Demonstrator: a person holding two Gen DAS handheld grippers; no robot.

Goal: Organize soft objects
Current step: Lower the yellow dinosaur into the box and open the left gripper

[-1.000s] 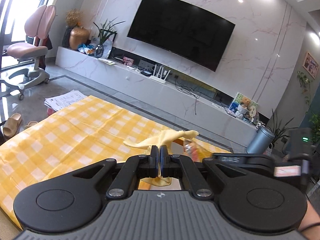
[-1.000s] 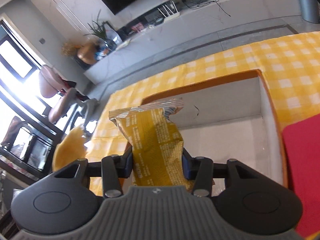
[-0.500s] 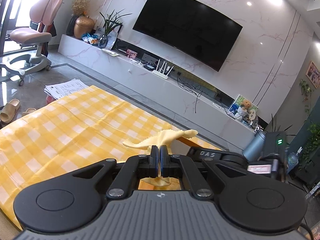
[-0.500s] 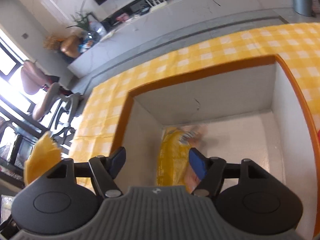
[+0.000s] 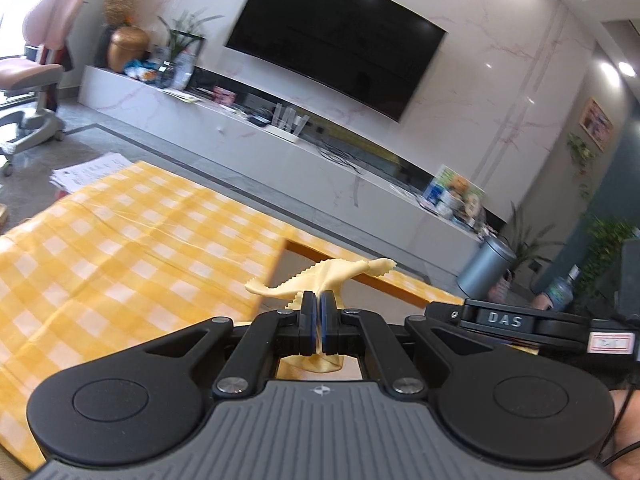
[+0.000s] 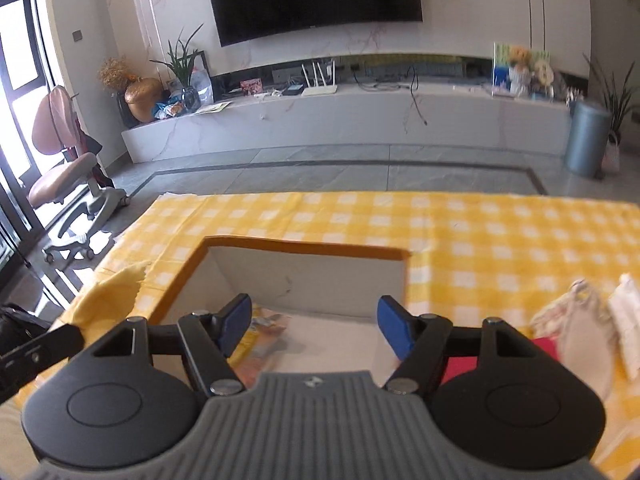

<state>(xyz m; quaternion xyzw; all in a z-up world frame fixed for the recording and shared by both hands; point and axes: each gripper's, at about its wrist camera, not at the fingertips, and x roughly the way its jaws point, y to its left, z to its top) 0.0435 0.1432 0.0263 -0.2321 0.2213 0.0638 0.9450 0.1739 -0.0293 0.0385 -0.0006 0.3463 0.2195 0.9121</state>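
Observation:
My left gripper [image 5: 319, 314] is shut on a pale yellow cloth [image 5: 320, 276] with a zigzag edge, held above the near left corner of the orange-rimmed box [image 5: 384, 282]. In the right wrist view that cloth [image 6: 116, 292] shows at the box's left side. My right gripper [image 6: 316, 326] stands open over the box [image 6: 304, 246], nothing between its blue pads. A yellow snack packet [image 6: 262, 328] lies on the box floor below the left finger.
The box sits on a table with a yellow checked cloth [image 6: 480, 236]. To its right lie a red item [image 6: 460, 364], a beige drawstring pouch [image 6: 572, 336] and a white cloth [image 6: 626, 320]. Beyond the table are a TV wall, a low cabinet and a pink chair [image 6: 64, 156].
My right gripper opened and let the yellow snack packet drop into the box, then rose and tilted up towards the room. My left gripper kept its hold on the cloth and shifted slightly.

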